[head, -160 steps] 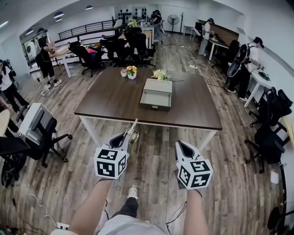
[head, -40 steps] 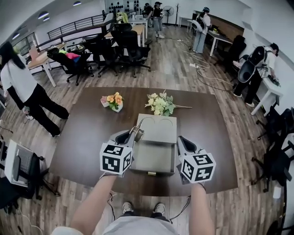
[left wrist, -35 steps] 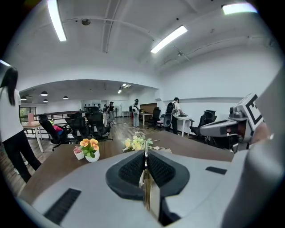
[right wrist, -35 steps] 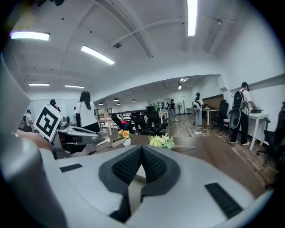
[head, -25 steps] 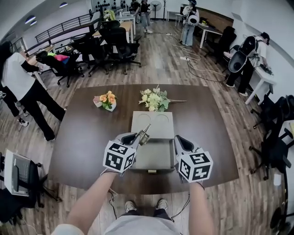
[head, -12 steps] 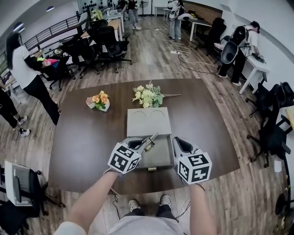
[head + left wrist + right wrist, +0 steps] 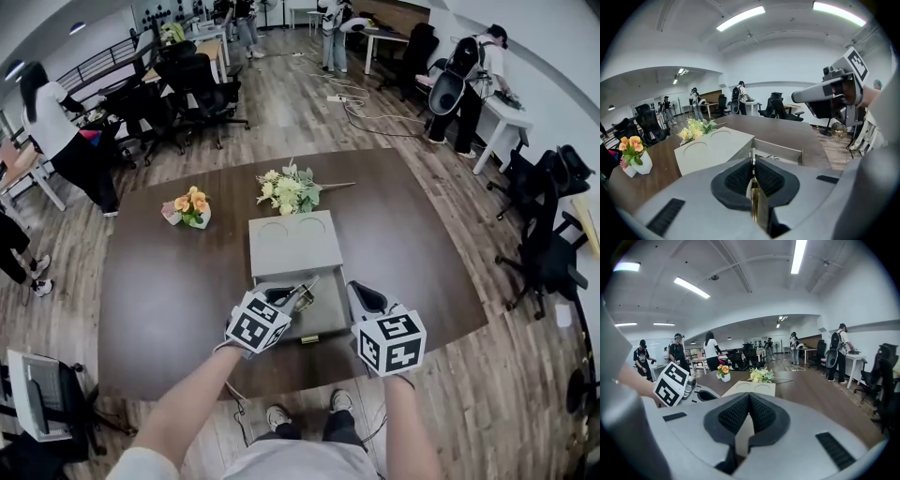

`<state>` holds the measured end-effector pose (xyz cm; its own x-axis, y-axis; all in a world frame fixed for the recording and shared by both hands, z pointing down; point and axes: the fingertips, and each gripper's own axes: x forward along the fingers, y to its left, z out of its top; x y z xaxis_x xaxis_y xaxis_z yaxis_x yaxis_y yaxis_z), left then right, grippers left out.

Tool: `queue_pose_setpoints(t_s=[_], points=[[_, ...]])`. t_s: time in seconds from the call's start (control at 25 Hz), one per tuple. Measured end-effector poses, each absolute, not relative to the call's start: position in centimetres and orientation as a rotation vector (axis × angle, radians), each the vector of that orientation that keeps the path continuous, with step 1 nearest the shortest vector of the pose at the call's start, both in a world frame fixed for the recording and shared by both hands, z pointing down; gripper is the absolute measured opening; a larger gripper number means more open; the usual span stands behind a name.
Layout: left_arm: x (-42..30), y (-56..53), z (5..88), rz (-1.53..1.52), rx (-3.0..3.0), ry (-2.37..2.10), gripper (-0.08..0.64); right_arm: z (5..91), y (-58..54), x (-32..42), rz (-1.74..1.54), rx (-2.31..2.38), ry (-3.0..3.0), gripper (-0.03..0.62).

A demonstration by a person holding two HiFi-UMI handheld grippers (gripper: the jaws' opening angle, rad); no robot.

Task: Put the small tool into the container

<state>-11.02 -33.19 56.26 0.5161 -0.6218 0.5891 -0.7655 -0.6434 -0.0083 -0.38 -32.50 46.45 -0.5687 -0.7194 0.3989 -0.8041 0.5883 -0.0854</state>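
While the tool sits clamped in my left gripper, its tip pokes out over the open drawer of the container; I judge it above the drawer, not yet inside. So the carry looks done (the drop is what's left): lower, let go, pull clear. My right gripper hangs just beside the drawer's right edge, jaws together on nothing. The container stands near the front of the table, with flowers beyond it.
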Motion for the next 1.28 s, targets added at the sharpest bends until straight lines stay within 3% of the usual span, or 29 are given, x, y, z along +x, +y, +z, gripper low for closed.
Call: queue_pose_setpoints(t_s=[1.28], points=[[-8.7,-31.8,58.9,1.037,2.621,-1.004,0.052,48.3,-28.9,1.4,0.421,1.35,-2.397,0.002]])
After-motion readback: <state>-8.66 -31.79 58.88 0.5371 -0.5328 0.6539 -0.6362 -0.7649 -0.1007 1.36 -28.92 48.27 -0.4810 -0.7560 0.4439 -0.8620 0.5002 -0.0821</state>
